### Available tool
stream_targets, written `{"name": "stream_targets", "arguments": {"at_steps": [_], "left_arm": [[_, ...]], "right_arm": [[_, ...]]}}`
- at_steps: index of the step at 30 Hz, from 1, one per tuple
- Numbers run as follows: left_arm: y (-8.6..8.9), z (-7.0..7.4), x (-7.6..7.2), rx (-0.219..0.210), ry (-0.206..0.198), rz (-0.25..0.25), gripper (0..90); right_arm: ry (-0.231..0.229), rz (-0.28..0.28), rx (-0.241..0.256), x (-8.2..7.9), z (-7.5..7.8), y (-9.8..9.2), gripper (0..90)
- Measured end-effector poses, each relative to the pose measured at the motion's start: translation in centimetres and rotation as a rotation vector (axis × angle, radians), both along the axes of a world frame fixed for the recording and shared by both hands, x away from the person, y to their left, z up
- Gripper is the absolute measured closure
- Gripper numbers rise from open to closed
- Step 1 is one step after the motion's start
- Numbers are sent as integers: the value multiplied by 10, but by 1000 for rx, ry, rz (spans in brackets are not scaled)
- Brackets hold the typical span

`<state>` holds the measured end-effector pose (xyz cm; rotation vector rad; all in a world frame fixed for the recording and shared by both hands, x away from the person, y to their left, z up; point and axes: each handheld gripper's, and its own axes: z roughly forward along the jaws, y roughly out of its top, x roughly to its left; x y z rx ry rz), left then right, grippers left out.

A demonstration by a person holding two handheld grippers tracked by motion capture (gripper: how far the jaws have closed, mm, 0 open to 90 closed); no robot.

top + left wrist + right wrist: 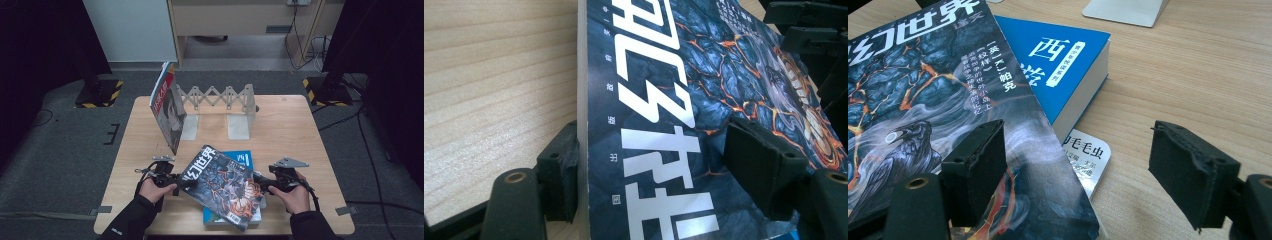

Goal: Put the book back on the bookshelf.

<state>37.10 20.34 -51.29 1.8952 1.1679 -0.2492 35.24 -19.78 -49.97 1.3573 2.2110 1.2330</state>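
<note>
I'm at the near edge of the table [300, 125], and the dark magazine [222, 185] lies between my two grippers, atop a blue book [240, 159] with a pale booklet [1087, 159] peeking out beneath. My left gripper [176, 181] meets the magazine's left edge; in the left gripper view the jaws stand apart with the spine edge running up between them, one pad [559, 170] beside the spine, the other over the cover. It is spread around the edge, and I cannot tell whether it bites yet. My right gripper [260, 182] sits at the magazine's right side, jaws wide apart: one pad [975, 165] over the cover's corner, the other over bare wood, nothing pinched.

The magazine's long axis runs slantwise, from far-left to near-right, so each gripper faces a long edge, left the nearer to a grip. I judge a lift needs both to close on opposite edges.

Beyond the magazine, another magazine [167, 107] leans upright at the left end of the folding rack [220, 97].
</note>
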Motion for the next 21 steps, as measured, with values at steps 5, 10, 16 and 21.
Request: {"name": "stream_targets", "arguments": {"at_steps": [5,10,16,21], "left_arm": [[0,5,-1,9,13,20,321],[4,15,-3,-1,15,18,419],[7,34,-7,-142,-18,32,479],[1,35,-8,-115,3,3,486]], "right_arm": [[0,-1,1,0,-1,0,225],[4,-10,7,0,-1,-1,226],[2,-12,5,0,-2,-2,226],[-1,-12,3,1,-2,-2,226]]}}
